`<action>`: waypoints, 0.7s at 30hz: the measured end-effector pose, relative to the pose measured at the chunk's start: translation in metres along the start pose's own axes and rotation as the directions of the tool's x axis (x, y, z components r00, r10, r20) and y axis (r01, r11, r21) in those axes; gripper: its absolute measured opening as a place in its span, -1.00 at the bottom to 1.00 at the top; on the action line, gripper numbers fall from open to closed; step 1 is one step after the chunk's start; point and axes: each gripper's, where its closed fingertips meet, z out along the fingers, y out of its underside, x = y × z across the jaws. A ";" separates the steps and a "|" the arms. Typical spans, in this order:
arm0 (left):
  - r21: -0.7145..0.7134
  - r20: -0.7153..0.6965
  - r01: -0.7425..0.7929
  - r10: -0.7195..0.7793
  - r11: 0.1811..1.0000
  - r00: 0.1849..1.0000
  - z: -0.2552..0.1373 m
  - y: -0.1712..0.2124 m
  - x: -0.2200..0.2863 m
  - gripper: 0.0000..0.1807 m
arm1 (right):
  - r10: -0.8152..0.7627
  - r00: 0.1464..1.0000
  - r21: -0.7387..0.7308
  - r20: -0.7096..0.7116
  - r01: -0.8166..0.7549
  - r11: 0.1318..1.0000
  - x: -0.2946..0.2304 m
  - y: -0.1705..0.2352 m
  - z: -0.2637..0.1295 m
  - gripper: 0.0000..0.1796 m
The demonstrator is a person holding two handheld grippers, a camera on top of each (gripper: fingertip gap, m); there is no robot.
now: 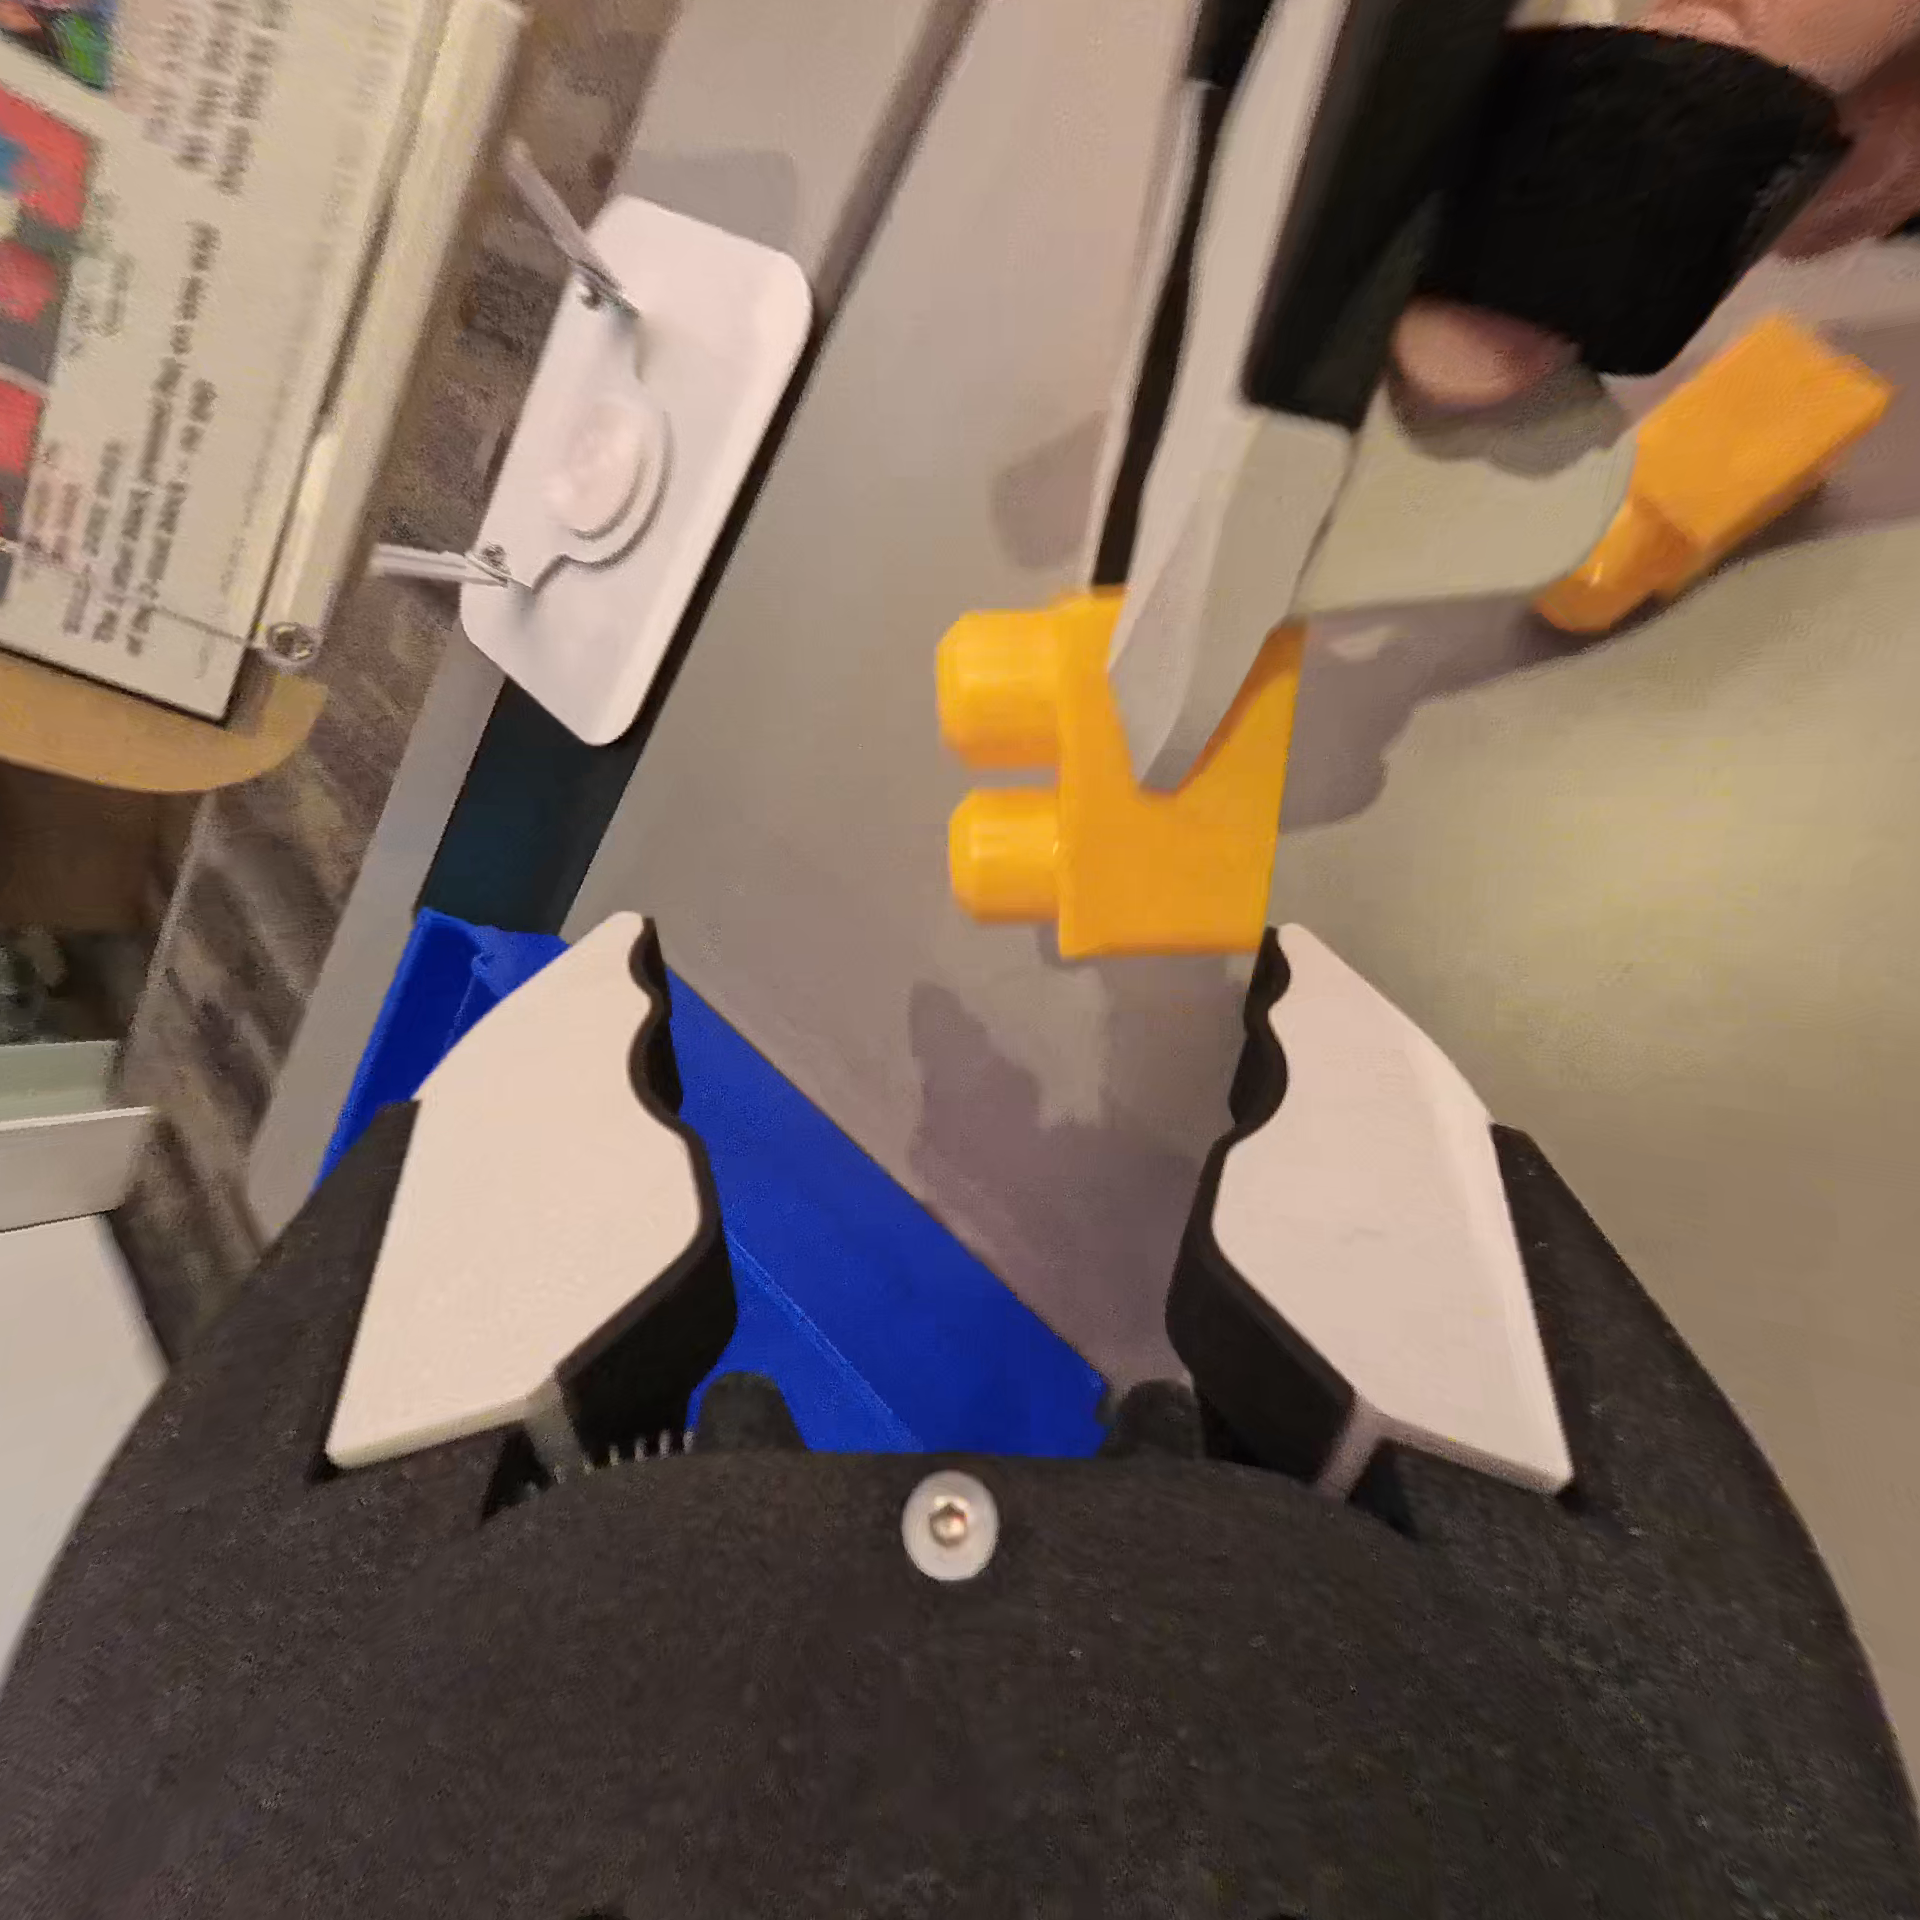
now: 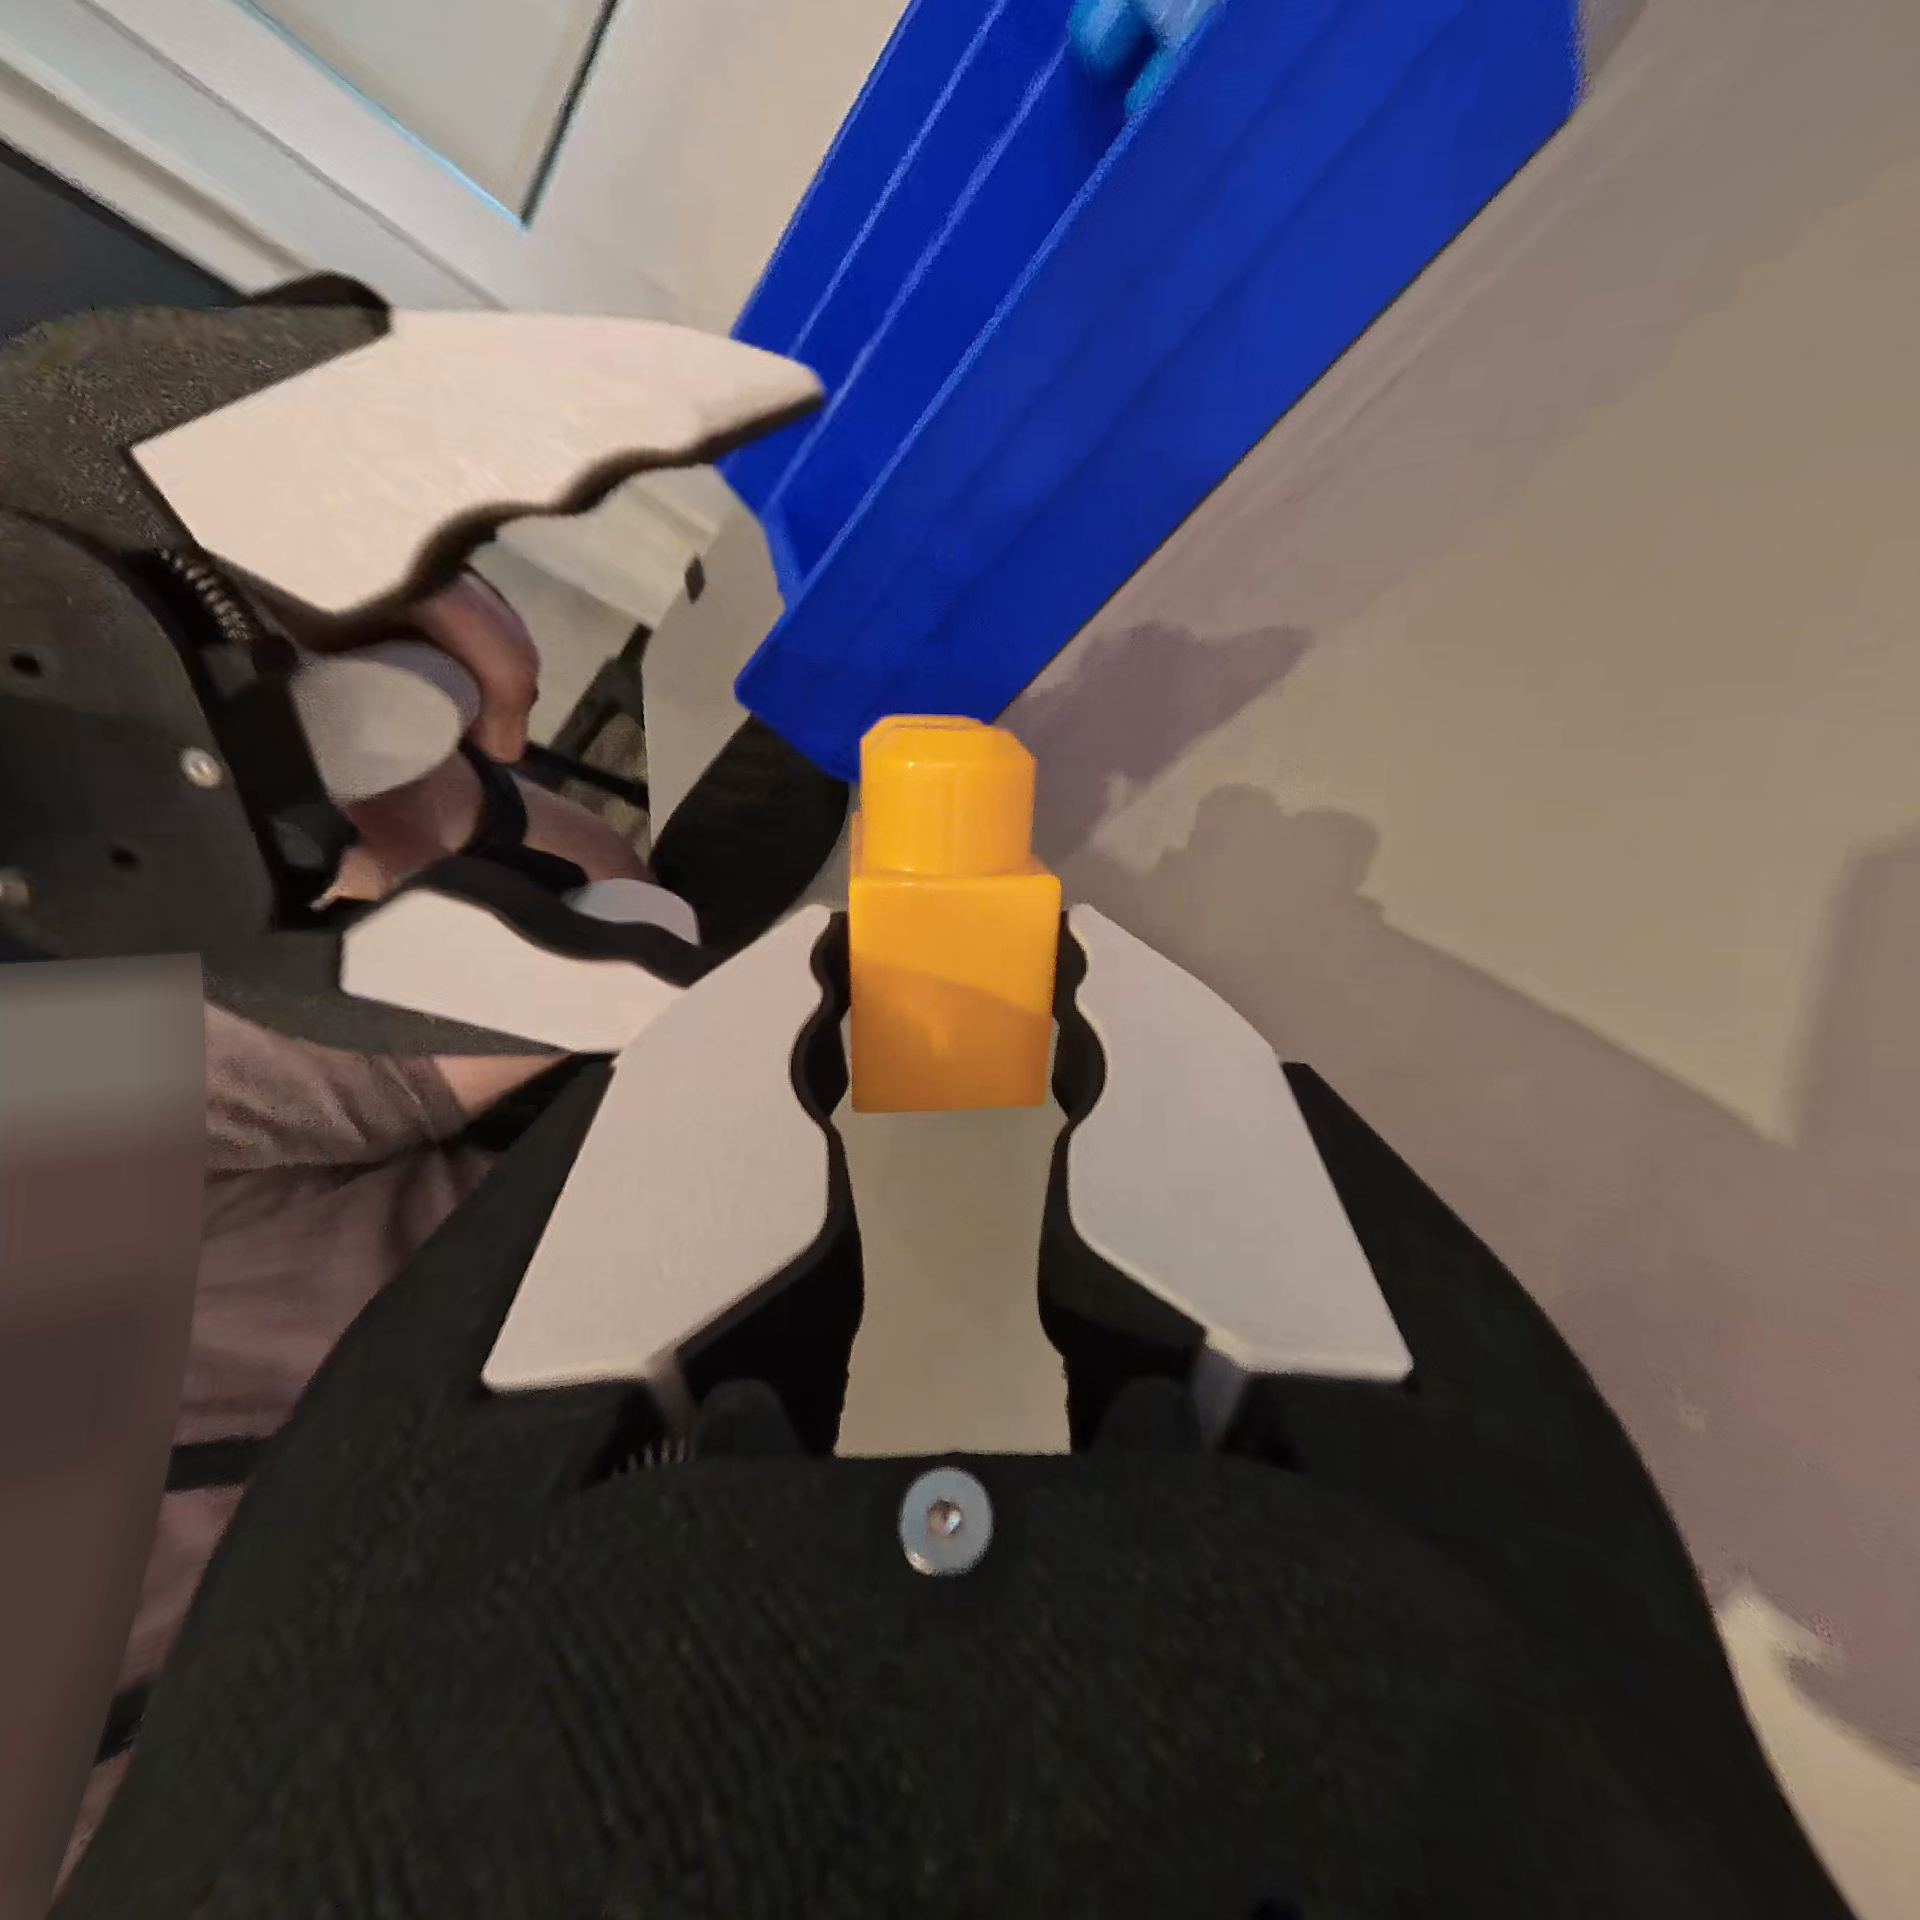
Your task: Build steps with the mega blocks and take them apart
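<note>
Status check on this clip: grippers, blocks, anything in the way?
Right hand-held gripper shut on yellow block, lifted. Left hand-held gripper open, empty. Second yellow block on table beyond. Blue bin close by; path clear.

1. The left wrist view looks forward along its open left gripper (image 1: pixel 951 940), close above the grey table (image 1: pixel 1558 1039).
2. The right wrist view looks along the right gripper (image 2: pixel 951 925), equally close.
3. Both views share the orange block (image 1: pixel 1153 821), the blue bin (image 2: pixel 1039 364) and each other's gripper.
</note>
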 end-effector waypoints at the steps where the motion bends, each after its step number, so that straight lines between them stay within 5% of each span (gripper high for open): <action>1: 0.049 -0.017 0.059 -0.058 0.997 0.998 -0.005 -0.003 -0.008 0.21 | 0.015 1.000 0.040 0.005 -0.015 0.999 0.004 -0.006 -0.007 -0.58; 5: 0.254 -0.152 0.300 -0.269 0.919 0.951 -0.026 -0.016 -0.036 0.29 | 0.009 1.000 0.227 0.011 -0.011 0.974 0.014 -0.032 -0.043 -0.58; 9: 0.401 -0.442 0.537 -0.357 0.742 0.823 -0.046 -0.038 -0.041 0.22 | -0.147 0.987 0.416 0.063 0.108 0.903 -0.011 -0.058 -0.077 -0.58; 15: 0.453 -0.758 0.728 -0.207 0.515 0.619 -0.067 -0.063 -0.025 -0.26 | -0.386 0.920 0.555 0.061 0.291 0.780 -0.058 -0.069 -0.088 -0.59; 21: 0.529 -0.784 0.719 -0.064 0.451 0.618 -0.078 -0.074 -0.010 -0.33 | -0.527 0.849 0.585 0.044 0.406 0.702 -0.086 -0.065 -0.078 -0.58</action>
